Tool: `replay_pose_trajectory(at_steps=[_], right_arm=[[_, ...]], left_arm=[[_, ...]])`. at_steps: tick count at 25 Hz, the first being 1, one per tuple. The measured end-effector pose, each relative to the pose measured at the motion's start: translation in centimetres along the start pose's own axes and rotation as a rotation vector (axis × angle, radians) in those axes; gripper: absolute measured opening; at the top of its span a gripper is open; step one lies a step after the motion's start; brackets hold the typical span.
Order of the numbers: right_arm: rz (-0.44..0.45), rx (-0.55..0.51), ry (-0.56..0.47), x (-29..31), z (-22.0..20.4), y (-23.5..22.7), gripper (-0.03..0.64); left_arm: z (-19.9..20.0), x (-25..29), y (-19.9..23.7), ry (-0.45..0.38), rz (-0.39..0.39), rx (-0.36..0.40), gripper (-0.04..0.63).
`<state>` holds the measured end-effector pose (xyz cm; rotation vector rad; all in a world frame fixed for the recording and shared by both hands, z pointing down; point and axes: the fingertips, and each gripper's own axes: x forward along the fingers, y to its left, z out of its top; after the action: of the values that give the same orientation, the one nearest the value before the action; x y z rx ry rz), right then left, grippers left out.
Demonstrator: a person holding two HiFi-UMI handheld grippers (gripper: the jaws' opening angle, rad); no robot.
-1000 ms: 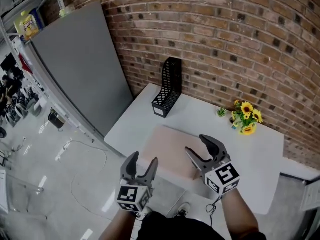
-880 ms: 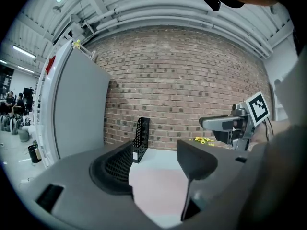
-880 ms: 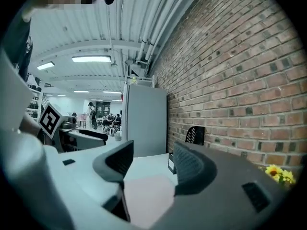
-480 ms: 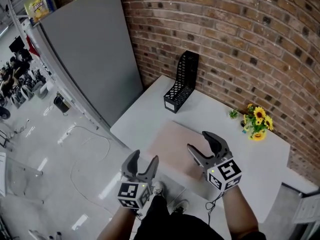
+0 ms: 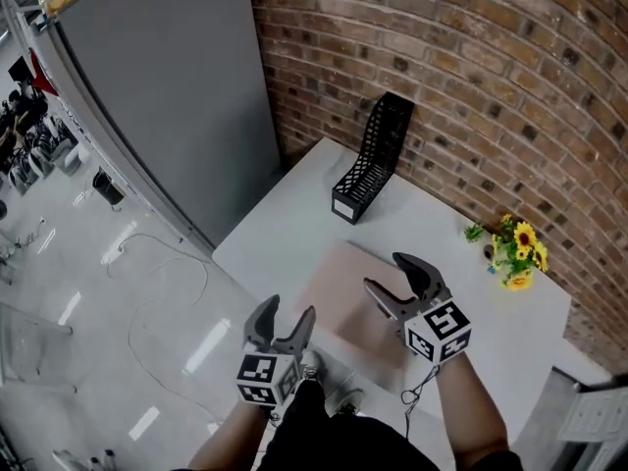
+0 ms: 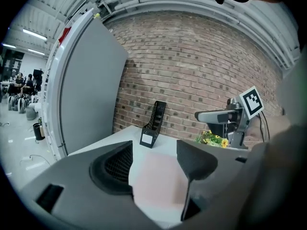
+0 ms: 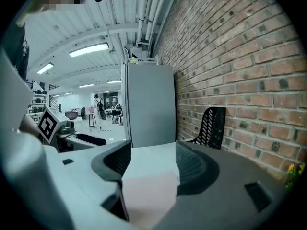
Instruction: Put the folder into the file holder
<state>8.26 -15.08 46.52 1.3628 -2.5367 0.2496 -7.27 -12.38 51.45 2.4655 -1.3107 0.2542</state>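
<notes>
**Grippers poised by the flat folder**

The pink folder [image 5: 343,292] lies flat on the white counter [image 5: 280,229], centre frame; the right gripper [image 5: 386,273] hovers over its right part, jaws spread and just opening wider, nothing between them; the left gripper [image 5: 291,314], jaws apart and empty, sits at its lower-left corner; the black file holder [image 5: 373,160] stands higher in frame, well apart.
</notes>
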Motion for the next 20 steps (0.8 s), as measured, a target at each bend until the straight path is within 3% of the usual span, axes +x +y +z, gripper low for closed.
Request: replay_pose_trajectory(at_steps=[20], right_arm=[[0.203, 0.001, 0.396, 14.3, -10.4, -2.4, 0.336]], left_arm=[[-12.4, 5.0, 5.3, 0.302, 0.055, -0.324, 0.285]])
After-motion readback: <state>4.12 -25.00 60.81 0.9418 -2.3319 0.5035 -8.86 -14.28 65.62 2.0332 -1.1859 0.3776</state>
